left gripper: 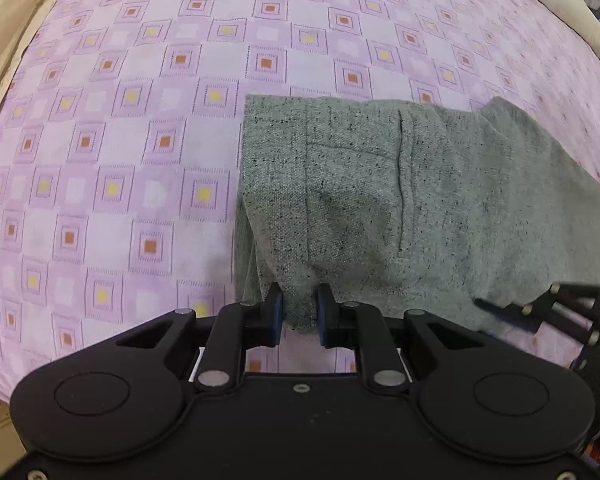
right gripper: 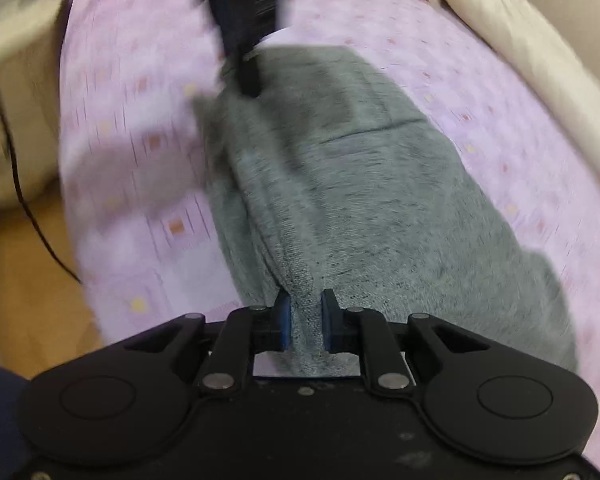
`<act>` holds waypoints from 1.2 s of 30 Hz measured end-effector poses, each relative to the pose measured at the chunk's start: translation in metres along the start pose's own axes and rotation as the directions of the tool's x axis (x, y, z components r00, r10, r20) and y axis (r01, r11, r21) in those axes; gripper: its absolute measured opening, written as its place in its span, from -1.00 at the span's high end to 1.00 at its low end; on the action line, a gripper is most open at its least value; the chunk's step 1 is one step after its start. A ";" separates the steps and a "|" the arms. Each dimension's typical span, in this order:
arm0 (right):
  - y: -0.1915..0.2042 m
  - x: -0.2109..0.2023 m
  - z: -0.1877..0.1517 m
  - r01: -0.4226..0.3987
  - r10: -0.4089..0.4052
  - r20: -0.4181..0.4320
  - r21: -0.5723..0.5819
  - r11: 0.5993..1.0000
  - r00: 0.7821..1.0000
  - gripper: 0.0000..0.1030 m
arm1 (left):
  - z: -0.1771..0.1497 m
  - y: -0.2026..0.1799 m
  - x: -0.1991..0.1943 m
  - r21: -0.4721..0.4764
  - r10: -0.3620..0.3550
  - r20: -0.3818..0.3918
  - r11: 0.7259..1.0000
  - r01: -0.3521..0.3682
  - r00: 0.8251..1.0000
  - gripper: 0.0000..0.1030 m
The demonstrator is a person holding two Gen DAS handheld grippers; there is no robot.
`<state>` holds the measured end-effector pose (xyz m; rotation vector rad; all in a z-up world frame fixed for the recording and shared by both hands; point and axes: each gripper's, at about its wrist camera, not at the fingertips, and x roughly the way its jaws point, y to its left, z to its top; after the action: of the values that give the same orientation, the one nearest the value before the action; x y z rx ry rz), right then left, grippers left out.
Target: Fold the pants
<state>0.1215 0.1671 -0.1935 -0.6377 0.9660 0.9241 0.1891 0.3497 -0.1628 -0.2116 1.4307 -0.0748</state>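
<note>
Grey speckled pants (left gripper: 380,200) lie folded on a pink patterned bedsheet (left gripper: 120,120). My left gripper (left gripper: 300,312) is shut on the near edge of the pants, close to their left corner. My right gripper (right gripper: 306,324) is shut on another edge of the same pants (right gripper: 340,184), with cloth bunched between its blue pads. The right wrist view is blurred by motion. The right gripper also shows at the right edge of the left wrist view (left gripper: 548,312). The left gripper shows at the top of the right wrist view (right gripper: 248,76), at the far end of the pants.
A cream pillow (left gripper: 560,4) lies at the far right of the bed. Cream bedding (right gripper: 520,40) borders the sheet in the right wrist view. A black cable (right gripper: 16,160) hangs at the left over a wooden floor (right gripper: 32,280).
</note>
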 end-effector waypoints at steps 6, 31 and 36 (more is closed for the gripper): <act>-0.004 0.032 -0.001 -0.055 0.058 -0.098 0.035 0.998 0.993 0.52 | -0.005 -0.004 0.053 0.010 0.115 -0.075 0.993 -0.115 0.991 0.35; -0.246 0.023 0.033 0.129 -0.152 0.001 0.516 0.847 0.988 0.33 | 0.032 -0.070 0.080 0.125 0.180 0.211 0.970 -0.209 0.961 0.27; -0.240 0.047 0.038 0.156 -0.167 -0.020 0.486 0.860 0.986 0.33 | 0.037 -0.073 0.082 0.140 0.194 0.182 0.965 -0.221 0.964 0.28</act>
<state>0.3593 0.0998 -0.2044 -0.2694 1.0569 0.5037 0.2426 0.2676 -0.2238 0.0644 1.2656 0.0020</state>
